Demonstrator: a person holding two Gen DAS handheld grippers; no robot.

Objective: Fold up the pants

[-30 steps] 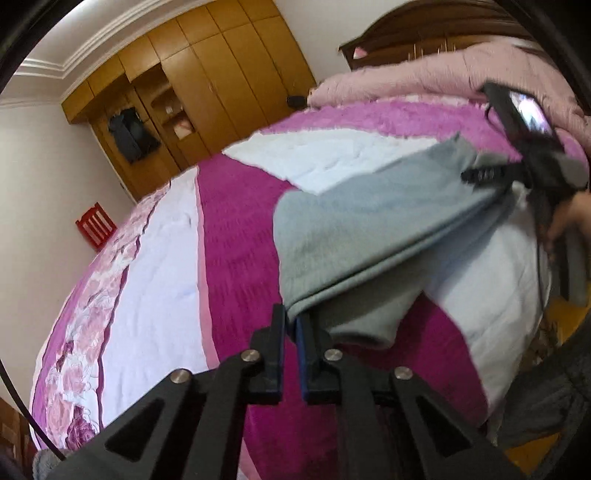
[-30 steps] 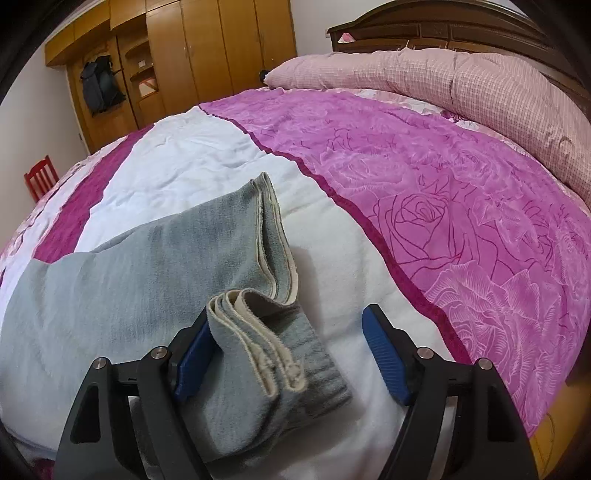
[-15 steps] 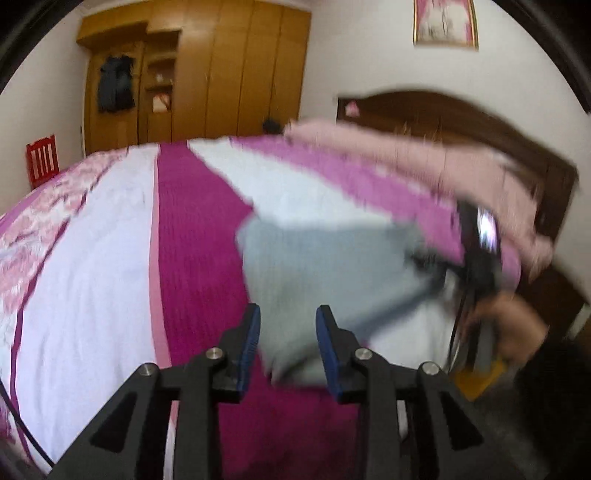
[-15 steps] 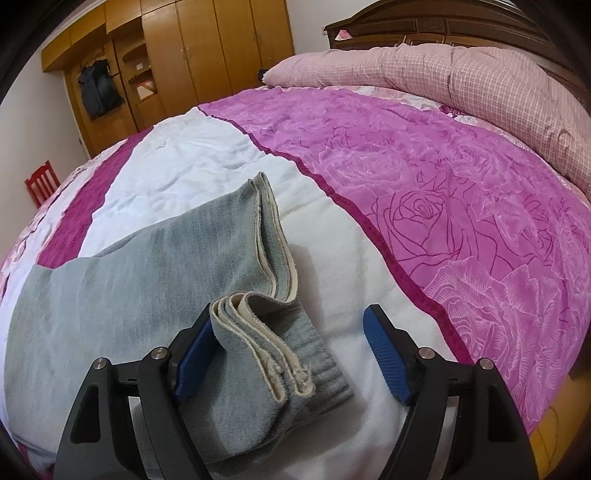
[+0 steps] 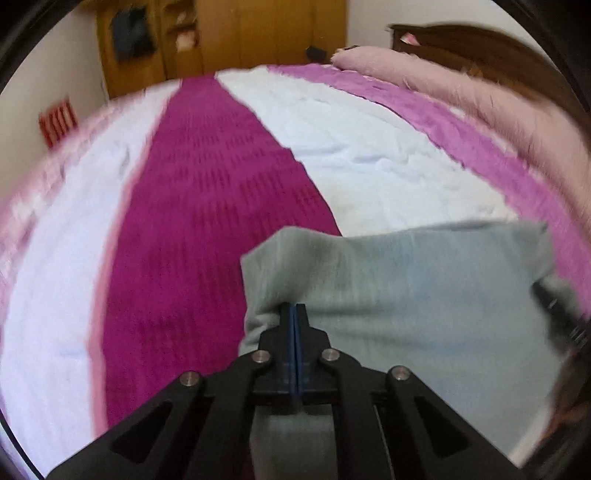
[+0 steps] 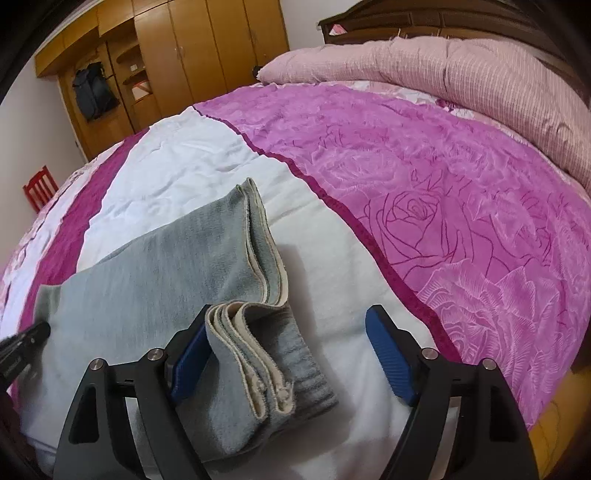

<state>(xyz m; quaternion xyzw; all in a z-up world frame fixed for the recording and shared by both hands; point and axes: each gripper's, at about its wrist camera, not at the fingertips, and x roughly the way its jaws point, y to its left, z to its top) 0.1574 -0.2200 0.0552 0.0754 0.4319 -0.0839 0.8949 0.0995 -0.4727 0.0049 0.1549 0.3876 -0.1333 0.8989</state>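
Grey pants (image 6: 147, 295) lie folded on the bed, their stacked leg ends (image 6: 258, 354) curled up near the front edge. My right gripper (image 6: 288, 321) stands open around those leg ends; the left blue pad (image 6: 188, 354) touches the cloth and the right pad is apart from it. In the left wrist view the pants (image 5: 406, 288) fill the lower right. My left gripper (image 5: 296, 314) is closing, its pads meeting on a bunched fold near the pants' left edge. Its black tip (image 6: 26, 339) shows at the left rim of the right wrist view.
The bedspread (image 6: 443, 184) has magenta, white and rose-patterned pink stripes. A rolled pink quilt (image 6: 461, 70) lies along the dark wooden headboard (image 6: 424, 22). A wooden wardrobe (image 6: 192, 55) and a red chair (image 6: 37, 188) stand beyond the bed. The bed's edge drops off at the lower right.
My left gripper let go of the lifted pants corner, opened, swung across and shut again on a fold of the pants lying flat. My right gripper stayed put.
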